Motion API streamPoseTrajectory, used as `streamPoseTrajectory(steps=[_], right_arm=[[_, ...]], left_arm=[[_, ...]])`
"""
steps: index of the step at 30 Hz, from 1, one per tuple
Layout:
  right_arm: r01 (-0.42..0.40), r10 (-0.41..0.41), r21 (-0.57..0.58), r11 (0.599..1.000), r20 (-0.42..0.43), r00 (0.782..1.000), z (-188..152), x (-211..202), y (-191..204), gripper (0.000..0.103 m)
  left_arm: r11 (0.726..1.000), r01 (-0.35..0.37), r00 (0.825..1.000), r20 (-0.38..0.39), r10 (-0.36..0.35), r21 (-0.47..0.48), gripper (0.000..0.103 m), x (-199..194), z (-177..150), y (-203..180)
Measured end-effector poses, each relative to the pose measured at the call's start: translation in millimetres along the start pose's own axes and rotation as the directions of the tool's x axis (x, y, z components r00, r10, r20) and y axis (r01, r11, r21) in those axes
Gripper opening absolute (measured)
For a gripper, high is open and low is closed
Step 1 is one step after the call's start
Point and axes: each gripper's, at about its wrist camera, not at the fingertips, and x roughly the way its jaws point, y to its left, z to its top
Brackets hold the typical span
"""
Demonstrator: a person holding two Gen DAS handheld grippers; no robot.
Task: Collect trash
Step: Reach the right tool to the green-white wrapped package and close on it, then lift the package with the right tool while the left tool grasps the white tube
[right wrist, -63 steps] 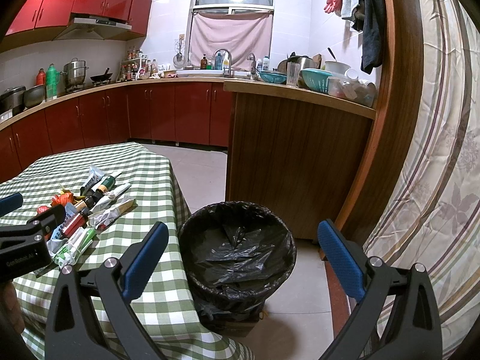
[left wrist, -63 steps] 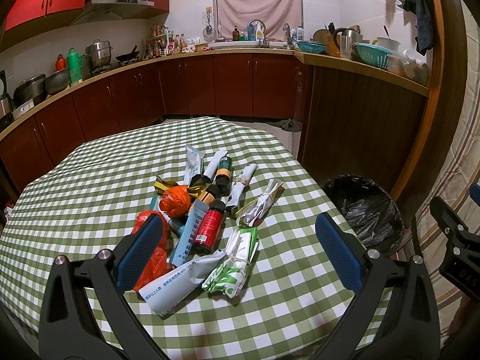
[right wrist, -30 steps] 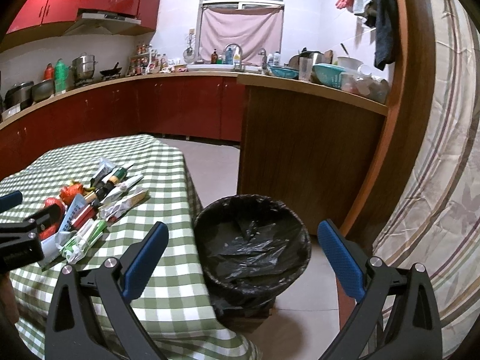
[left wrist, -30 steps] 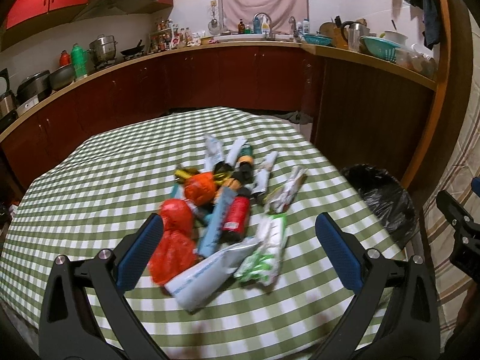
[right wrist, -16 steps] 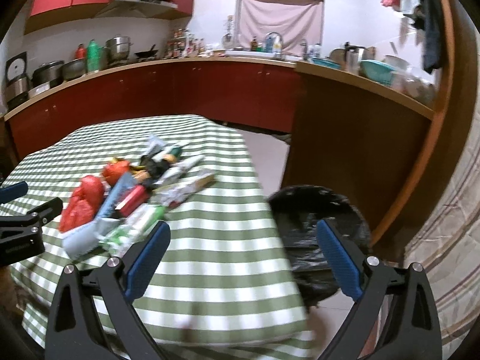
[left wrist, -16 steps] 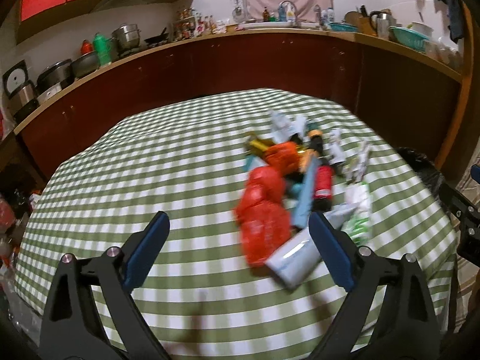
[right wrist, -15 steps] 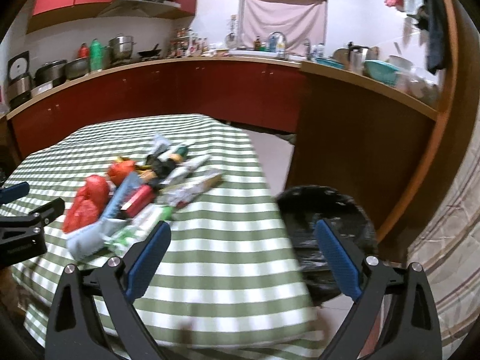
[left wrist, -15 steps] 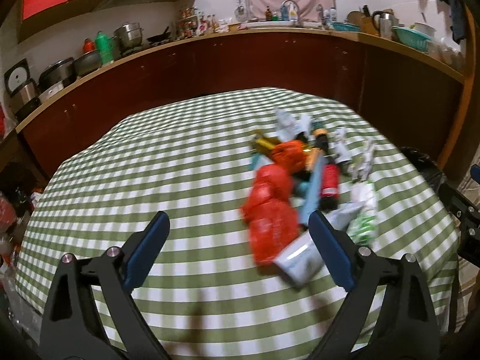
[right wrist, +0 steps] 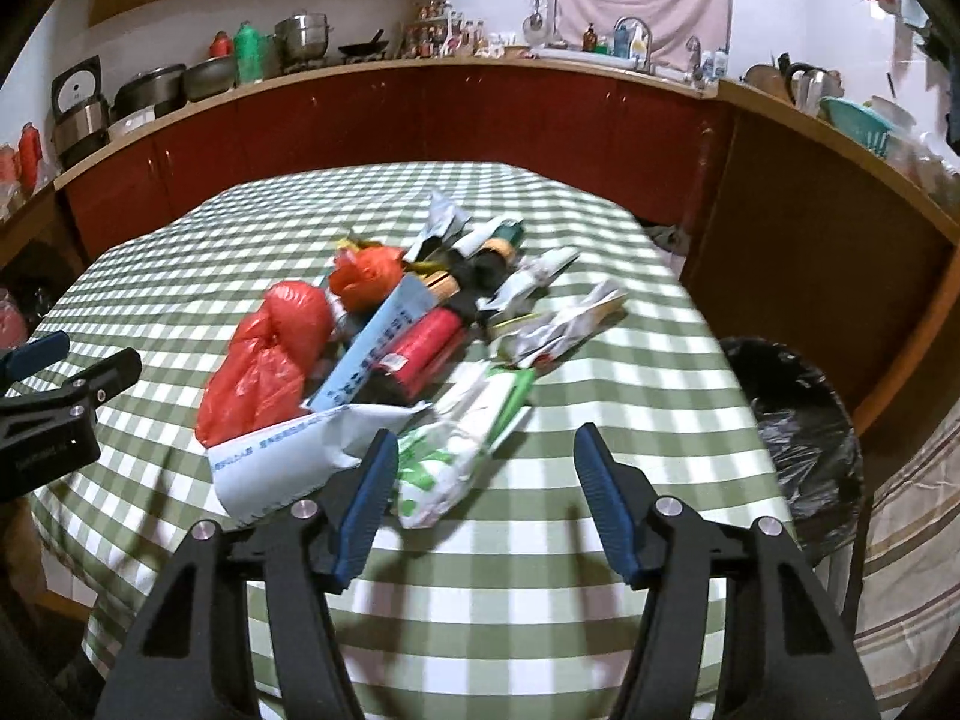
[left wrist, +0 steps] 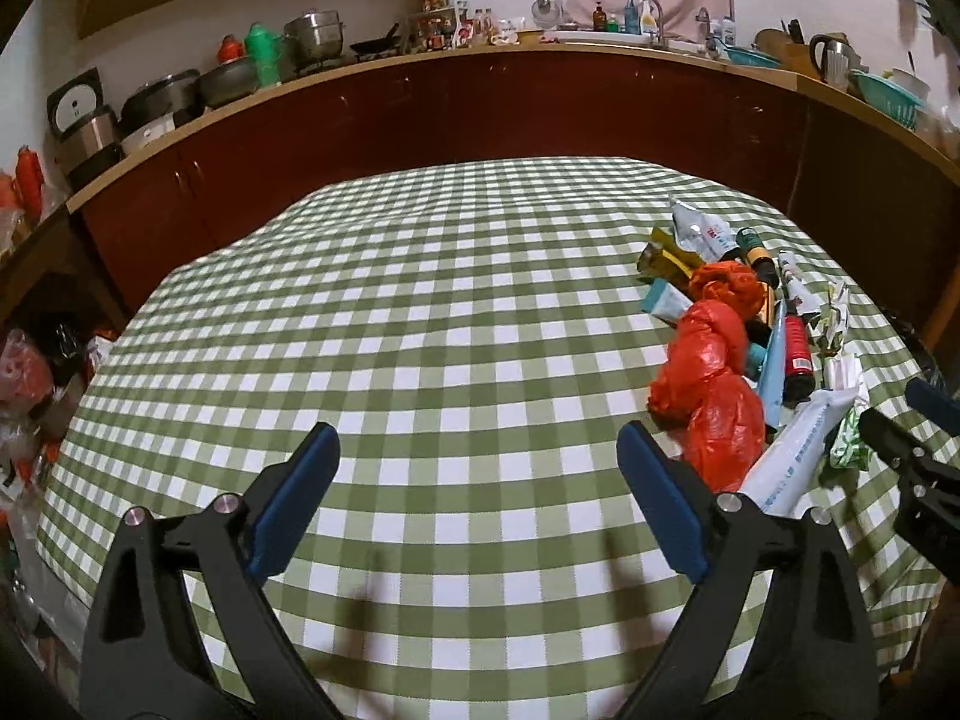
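Note:
A pile of trash lies on the green checked table (left wrist: pixel 420 312): a red plastic bag (right wrist: pixel 264 354), an orange bag (right wrist: pixel 366 276), a red can (right wrist: pixel 423 351), a pale blue tube (right wrist: pixel 372 354), a white pouch (right wrist: pixel 288 456), a green-and-white wrapper (right wrist: pixel 462 450) and crumpled wrappers (right wrist: pixel 564 318). My right gripper (right wrist: pixel 486 498) is open and empty, just in front of the green-and-white wrapper. My left gripper (left wrist: pixel 477 501) is open and empty over bare tablecloth, left of the red bag (left wrist: pixel 708 384). A black-lined bin (right wrist: pixel 792 426) stands on the floor right of the table.
Dark red kitchen cabinets (right wrist: pixel 480 120) with pots and bottles on the counter run behind the table. A wooden counter (right wrist: pixel 840 210) stands behind the bin. Bags and clutter (left wrist: pixel 30 372) sit on the floor at the far left.
Both grippers swung left. The right one now faces the trash pile instead of the bin and its jaws stand closer together. The left one now faces bare tablecloth with the pile at its right.

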Motion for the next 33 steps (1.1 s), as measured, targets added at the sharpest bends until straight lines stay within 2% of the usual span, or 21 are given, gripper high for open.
streamPoseTrajectory(steps=[5,10,14,23,24,26,28,33], right_arm=[[0.009,-0.009,-0.007,1.0,-0.011,1.0,-1,4,5,0.06],[0.098,-0.098,-0.013,0.995,-0.007,0.995,-1,3,-6,0.06],[0.085,-0.085,0.016,0.996,-0.004,0.996,1,0,-15,0.06],[0.05,-0.05,-0.009,0.999,-0.012,0.999,5,14,-5,0.06],[0.049,-0.049,-0.013,0.999,-0.016,0.999,5,16,-4,0.059],[0.028,-0.028,-0.013,1.0,-0.023,0.999,4,19,-4,0.05],[0.002,-0.002,-0.008,1.0,-0.032,0.999,3,21,-5,0.034],[-0.009,0.009,-0.013,1.0,-0.027,1.0,0,19,-6,0.032]], left_arm=[[1.0,0.022,1.0,-0.004,-0.022,0.002,0.091,1,-2,-4],[0.999,0.036,0.999,-0.007,-0.036,0.004,0.091,4,-2,-10],[0.999,0.04,0.999,-0.003,-0.04,0.009,0.091,5,-2,-14],[0.998,0.047,0.999,-0.016,-0.047,0.029,0.091,7,-6,-25],[0.998,0.051,0.999,-0.018,-0.05,0.031,0.091,7,-6,-26],[0.998,0.058,0.998,-0.019,-0.057,0.036,0.091,7,-6,-30],[0.997,0.063,0.998,-0.02,-0.062,0.044,0.091,7,-7,-35],[0.996,0.078,0.997,-0.025,-0.076,0.052,0.091,8,-7,-44]])
